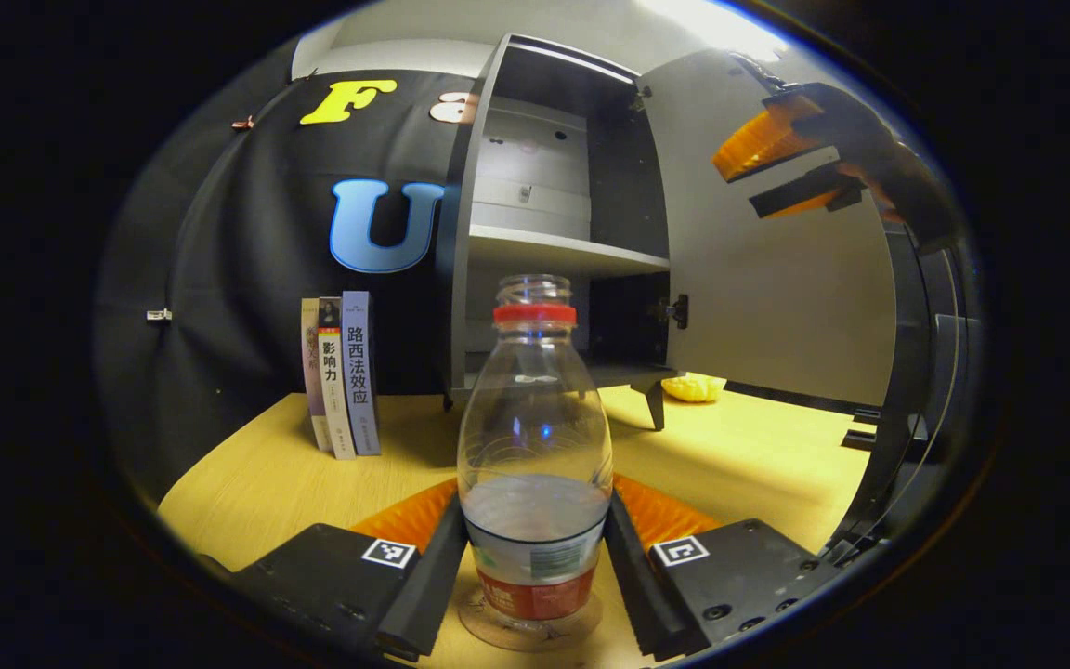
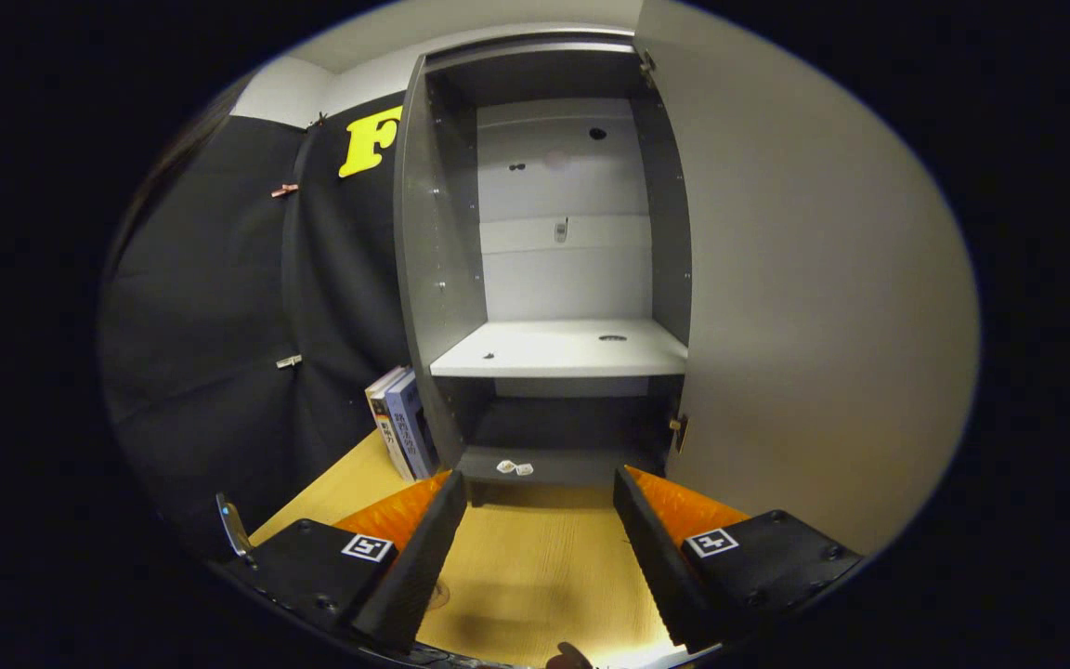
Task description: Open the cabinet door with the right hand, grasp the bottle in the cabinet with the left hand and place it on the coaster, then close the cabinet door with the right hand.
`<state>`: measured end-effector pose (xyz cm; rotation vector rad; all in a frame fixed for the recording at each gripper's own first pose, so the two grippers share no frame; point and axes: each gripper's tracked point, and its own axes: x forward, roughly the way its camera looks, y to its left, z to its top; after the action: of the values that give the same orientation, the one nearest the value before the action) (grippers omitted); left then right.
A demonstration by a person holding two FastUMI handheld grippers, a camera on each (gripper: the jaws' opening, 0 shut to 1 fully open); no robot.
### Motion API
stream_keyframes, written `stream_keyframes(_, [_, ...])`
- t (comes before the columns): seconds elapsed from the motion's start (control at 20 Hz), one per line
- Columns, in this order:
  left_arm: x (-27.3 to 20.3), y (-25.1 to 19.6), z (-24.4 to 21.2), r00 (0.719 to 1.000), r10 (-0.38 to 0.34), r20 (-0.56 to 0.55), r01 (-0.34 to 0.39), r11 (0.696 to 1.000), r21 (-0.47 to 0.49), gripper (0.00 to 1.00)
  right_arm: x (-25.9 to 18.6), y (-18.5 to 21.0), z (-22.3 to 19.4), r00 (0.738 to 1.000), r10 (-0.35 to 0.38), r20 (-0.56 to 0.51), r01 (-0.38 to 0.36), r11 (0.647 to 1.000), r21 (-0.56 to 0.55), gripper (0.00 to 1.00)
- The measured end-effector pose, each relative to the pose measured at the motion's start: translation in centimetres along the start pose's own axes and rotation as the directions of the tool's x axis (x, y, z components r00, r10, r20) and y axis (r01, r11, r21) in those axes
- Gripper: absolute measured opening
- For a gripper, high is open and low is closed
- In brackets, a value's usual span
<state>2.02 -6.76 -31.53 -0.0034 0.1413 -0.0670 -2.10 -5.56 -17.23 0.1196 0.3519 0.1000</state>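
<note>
A clear plastic bottle (image 1: 535, 437) with a red neck ring, no cap and a red label stands upright on a round coaster (image 1: 498, 630) on the wooden table. My left gripper (image 1: 535, 502) is shut on it, one finger pressing each side of its lower body. The grey cabinet (image 1: 554, 249) stands behind it with its door (image 1: 776, 316) swung wide open to the right. My right gripper (image 1: 741, 184) hovers open high up in front of the door's inner face. In the right gripper view, the right gripper (image 2: 540, 478) faces the open cabinet (image 2: 558, 348) with nothing between its fingers, the door (image 2: 804, 307) at its right.
Three books (image 1: 340, 376) stand upright left of the cabinet, against the black cloth wall; they also show as books (image 2: 400, 418). A yellow object (image 1: 695, 386) lies on the table behind the door. Two small white bits (image 2: 514, 467) lie on the cabinet's bottom shelf.
</note>
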Motion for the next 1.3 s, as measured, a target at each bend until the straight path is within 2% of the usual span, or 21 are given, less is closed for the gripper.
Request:
stream_keyframes(0.25, [-0.6,-0.1,-0.1,1.0,0.009,-0.007,-0.01,1.0,-0.018,0.8,-0.1,0.7,-0.5,1.0,0.012,-0.021,-0.013,0.998,-0.054,0.98])
stream_keyframes(0.35, [-0.7,-0.7,0.3,1.0,-0.01,-0.017,0.01,1.0,-0.019,0.84,-0.1,1.1,0.0,1.0,0.018,-0.012,-0.019,0.998,-0.068,0.98])
stream_keyframes(0.5, [-0.7,-1.1,0.7,0.999,-0.027,-0.035,0.028,0.999,0.031,0.96,-0.3,1.6,0.8,1.0,0.018,0.006,-0.017,0.998,-0.055,0.98])
stream_keyframes(0.7, [-0.4,-1.3,2.9,0.999,-0.049,-0.014,0.049,0.999,0.009,0.96,-1.1,1.1,2.0,1.0,-0.008,0.026,0.009,0.998,-0.056,0.99])
stream_keyframes(0.85, [-0.6,-1.6,5.8,0.999,-0.046,-0.022,0.045,0.999,-0.016,0.95,-2.2,0.3,3.9,0.998,-0.045,0.053,0.047,0.998,-0.035,0.98])
stream_keyframes(1.0, [-1.2,-1.9,10.3,0.999,-0.042,-0.023,0.043,0.999,0.032,0.95,-4.2,-0.5,7.2,0.99,-0.087,0.111,0.09,0.996,-0.018,0.99])
stream_keyframes(1.2, [-1.8,-3.8,15.9,0.991,-0.131,-0.036,0.131,0.991,0.004,0.95,-7.5,-2.7,10.9,0.961,-0.192,0.199,0.197,0.98,-0.006,0.98])
stream_keyframes(1.3, [-1.8,-4.0,19.0,0.991,-0.134,-0.013,0.134,0.991,-0.014,0.95,-9.5,-3.7,12.4,0.941,-0.235,0.241,0.243,0.97,-0.001,0.98])
